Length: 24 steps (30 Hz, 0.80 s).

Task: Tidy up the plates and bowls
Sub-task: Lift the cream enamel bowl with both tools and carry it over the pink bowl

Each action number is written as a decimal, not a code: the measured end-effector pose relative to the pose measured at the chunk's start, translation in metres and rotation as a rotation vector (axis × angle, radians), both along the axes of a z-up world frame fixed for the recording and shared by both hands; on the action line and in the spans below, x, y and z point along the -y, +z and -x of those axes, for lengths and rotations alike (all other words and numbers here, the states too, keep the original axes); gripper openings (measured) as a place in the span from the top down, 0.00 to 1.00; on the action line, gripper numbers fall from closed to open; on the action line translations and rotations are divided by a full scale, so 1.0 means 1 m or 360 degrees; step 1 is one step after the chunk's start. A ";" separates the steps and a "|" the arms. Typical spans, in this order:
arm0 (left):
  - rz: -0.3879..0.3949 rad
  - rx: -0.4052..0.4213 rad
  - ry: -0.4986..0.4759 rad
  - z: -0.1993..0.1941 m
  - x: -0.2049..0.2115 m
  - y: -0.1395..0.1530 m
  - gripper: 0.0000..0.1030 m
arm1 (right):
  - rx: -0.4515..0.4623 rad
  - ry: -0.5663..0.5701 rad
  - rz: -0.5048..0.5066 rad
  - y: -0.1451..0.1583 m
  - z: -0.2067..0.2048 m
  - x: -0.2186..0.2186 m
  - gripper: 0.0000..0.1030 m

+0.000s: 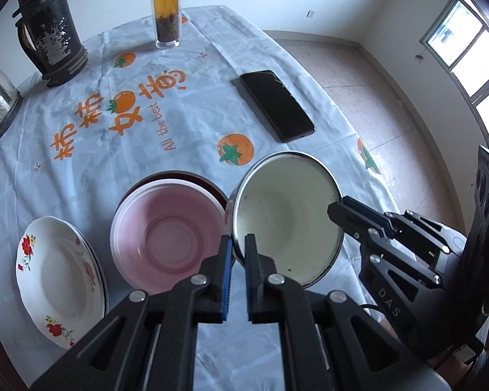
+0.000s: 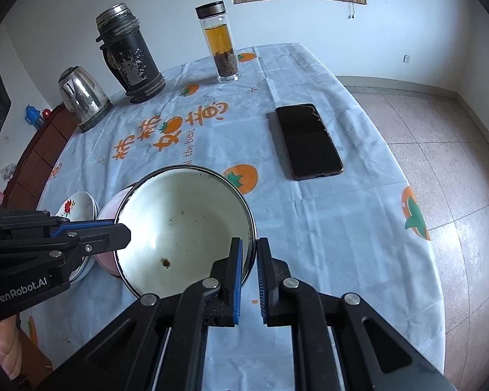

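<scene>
Both grippers grip one white enamel bowl (image 1: 287, 215) by its rim, holding it tilted above the worktop (image 1: 185, 123). The left gripper (image 1: 238, 244) has its jaws clamped on the near edge of the rim in its own view; the right gripper (image 2: 249, 247) has its jaws clamped on the opposite edge. Relative to this bowl, a pink bowl (image 1: 166, 231) sits just to the left, partly under its rim, and a flowered plate (image 1: 55, 277) lies further left beyond the pink bowl. A phone (image 1: 277, 106) lies behind the enamel bowl, well apart. A glass bottle of tea (image 1: 167, 13), a dark flask (image 1: 52, 36) and a kettle (image 2: 83, 97) stand farthest back.
</scene>
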<state>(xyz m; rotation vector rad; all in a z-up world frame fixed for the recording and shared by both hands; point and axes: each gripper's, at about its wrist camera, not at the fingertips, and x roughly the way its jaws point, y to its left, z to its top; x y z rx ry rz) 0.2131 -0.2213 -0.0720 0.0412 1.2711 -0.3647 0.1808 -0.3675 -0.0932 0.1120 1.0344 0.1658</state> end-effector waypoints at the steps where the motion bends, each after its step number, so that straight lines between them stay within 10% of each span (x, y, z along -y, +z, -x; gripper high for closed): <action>1: 0.0001 0.0003 0.0007 0.001 -0.002 0.001 0.97 | 0.0004 0.0009 0.0001 0.001 0.000 -0.003 0.91; 24: 0.0016 0.0049 0.0169 0.012 -0.058 0.014 0.97 | 0.0075 0.0149 0.0005 0.020 -0.002 -0.056 0.91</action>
